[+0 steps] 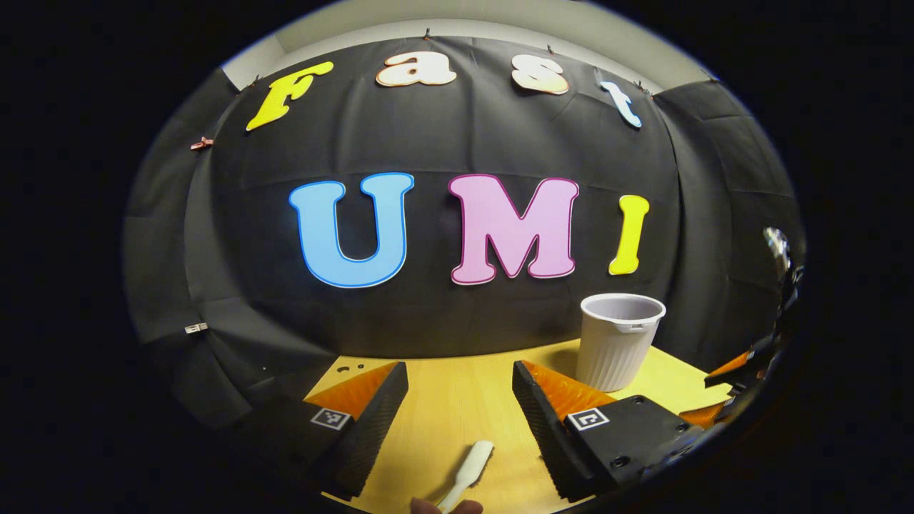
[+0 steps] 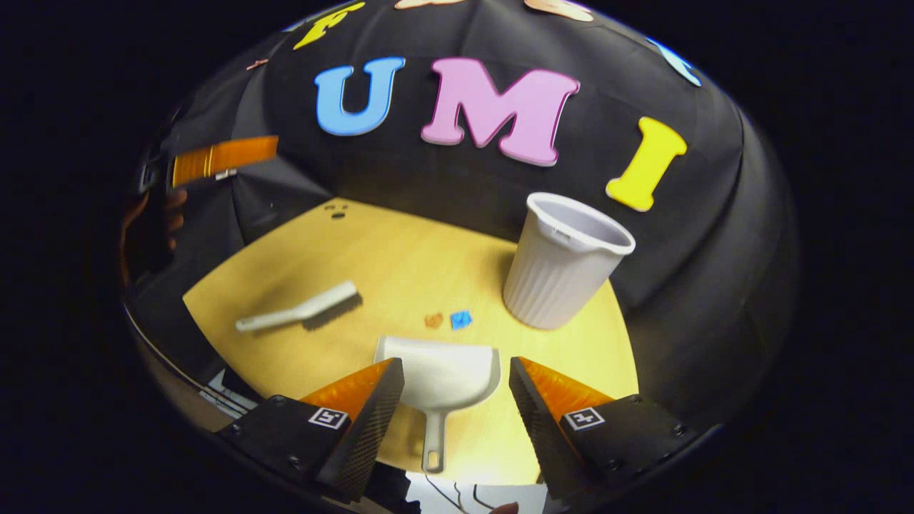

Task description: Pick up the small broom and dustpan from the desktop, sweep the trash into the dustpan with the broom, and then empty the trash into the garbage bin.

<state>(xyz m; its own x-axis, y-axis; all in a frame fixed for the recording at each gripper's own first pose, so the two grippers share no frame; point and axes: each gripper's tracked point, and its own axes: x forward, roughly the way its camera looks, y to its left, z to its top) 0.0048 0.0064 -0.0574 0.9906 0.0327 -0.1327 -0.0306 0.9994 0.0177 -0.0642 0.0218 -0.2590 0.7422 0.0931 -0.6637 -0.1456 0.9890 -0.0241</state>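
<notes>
Between the fingers of the right tongs (image 2: 451, 389), which stand wide apart and hold nothing, lies the dustpan (image 2: 441, 378) on the counter (image 2: 400, 243), its handle toward the camera and its mouth facing away.

- Left tongs (image 1: 460, 392): spread open, empty, hovering above the counter; a pale handle end, probably the broom (image 1: 468, 472), lies below and between the fingers, untouched. In the right gripper view these same tongs hang at the far left, held by a hand (image 2: 153, 228).
- Broom (image 2: 300, 310): flat on the counter, left of the dustpan and apart from it, bristles down.
- Trash: an orange scrap (image 2: 433, 320) and a blue scrap (image 2: 461, 319), side by side just beyond the dustpan's mouth.
- Garbage bin (image 2: 564, 260): ribbed, upright, at the far right of the counter, near the scraps.

Progress, as judged: nothing yet picked up. Left to do: grasping both tools, sweeping the scraps in, tipping them into the bin.
</notes>
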